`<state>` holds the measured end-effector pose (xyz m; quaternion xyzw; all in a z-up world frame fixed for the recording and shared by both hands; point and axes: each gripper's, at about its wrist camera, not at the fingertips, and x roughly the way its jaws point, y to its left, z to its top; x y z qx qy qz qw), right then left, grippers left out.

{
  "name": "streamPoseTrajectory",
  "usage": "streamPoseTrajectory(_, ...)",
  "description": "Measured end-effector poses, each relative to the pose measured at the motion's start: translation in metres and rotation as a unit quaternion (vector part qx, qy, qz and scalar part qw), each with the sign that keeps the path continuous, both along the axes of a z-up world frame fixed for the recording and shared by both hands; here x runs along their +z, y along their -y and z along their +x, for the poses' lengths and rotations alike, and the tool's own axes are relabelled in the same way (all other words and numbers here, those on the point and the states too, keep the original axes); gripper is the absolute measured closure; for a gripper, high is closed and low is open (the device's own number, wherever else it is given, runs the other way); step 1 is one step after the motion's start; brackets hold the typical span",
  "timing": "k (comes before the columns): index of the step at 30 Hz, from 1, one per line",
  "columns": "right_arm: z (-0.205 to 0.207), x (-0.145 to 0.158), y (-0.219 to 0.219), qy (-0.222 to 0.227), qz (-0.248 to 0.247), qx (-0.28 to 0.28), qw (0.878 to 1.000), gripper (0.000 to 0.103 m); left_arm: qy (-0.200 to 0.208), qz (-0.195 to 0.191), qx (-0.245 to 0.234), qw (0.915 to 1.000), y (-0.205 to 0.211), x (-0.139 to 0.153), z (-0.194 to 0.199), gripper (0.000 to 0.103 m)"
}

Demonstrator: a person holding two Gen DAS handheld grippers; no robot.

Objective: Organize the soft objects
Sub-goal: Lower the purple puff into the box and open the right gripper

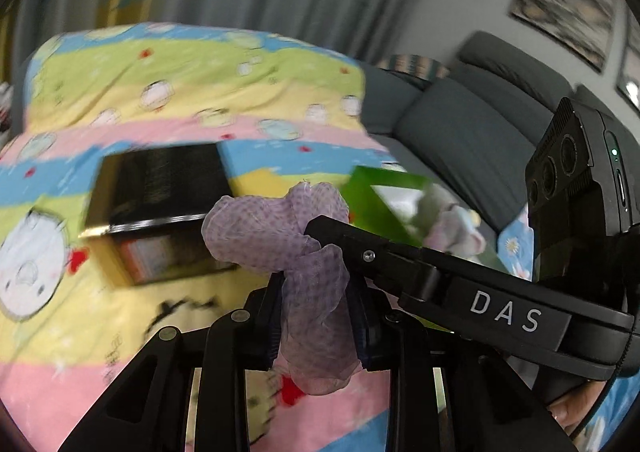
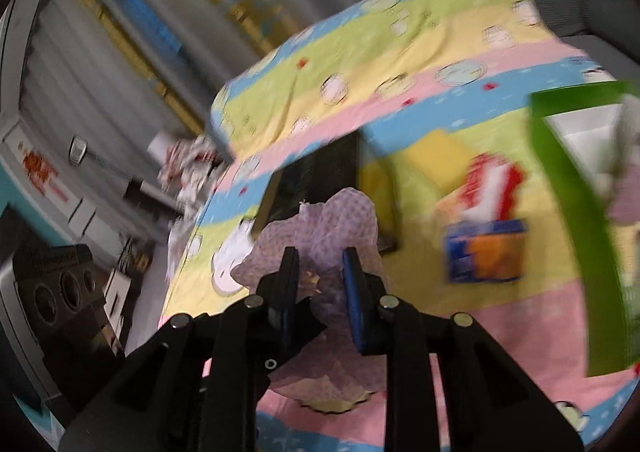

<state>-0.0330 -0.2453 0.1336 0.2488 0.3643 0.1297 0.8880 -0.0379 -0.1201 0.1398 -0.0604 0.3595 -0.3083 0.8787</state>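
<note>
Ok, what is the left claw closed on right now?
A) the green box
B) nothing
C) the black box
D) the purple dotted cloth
D: in the left wrist view the left claw pinches the purple dotted cloth between its pads, while the black box and the green box lie apart on the striped blanket.

Crumpled lilac dotted cloth (image 1: 304,252) between grippers

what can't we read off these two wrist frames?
- Black box label, left wrist view: motion blur.
- Green box, right wrist view: cut by the frame edge, smeared contents.
- Right gripper grip on the purple cloth: its fingers hide contact.
- Left gripper fingertips: cloth covers them.
</note>
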Motion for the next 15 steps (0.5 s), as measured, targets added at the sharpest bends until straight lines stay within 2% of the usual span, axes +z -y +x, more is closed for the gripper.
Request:
streamPoseTrajectory(5, -0.017, 0.007, 0.059, 0.016, 0.017, -0.083, 0.996, 0.080, 0.007, -0.005, -0.064, 0.9979, 0.055, 0.006, 0.004, 0.074)
streamPoseTrajectory(10, -0.036, 0.008, 0.107, 0.020, 0.026, -0.161, 0.986, 0.080, 0.004, -0.025, -0.137, 0.9903, 0.108, 0.003, 0.008, 0.074)
streamPoseTrajectory(15, -0.051, 0.003, 0.143, 0.021, 0.038, -0.218, 0.975, 0.080, -0.010, -0.019, -0.185, 0.9825, 0.155, 0.000, 0.012, 0.074)
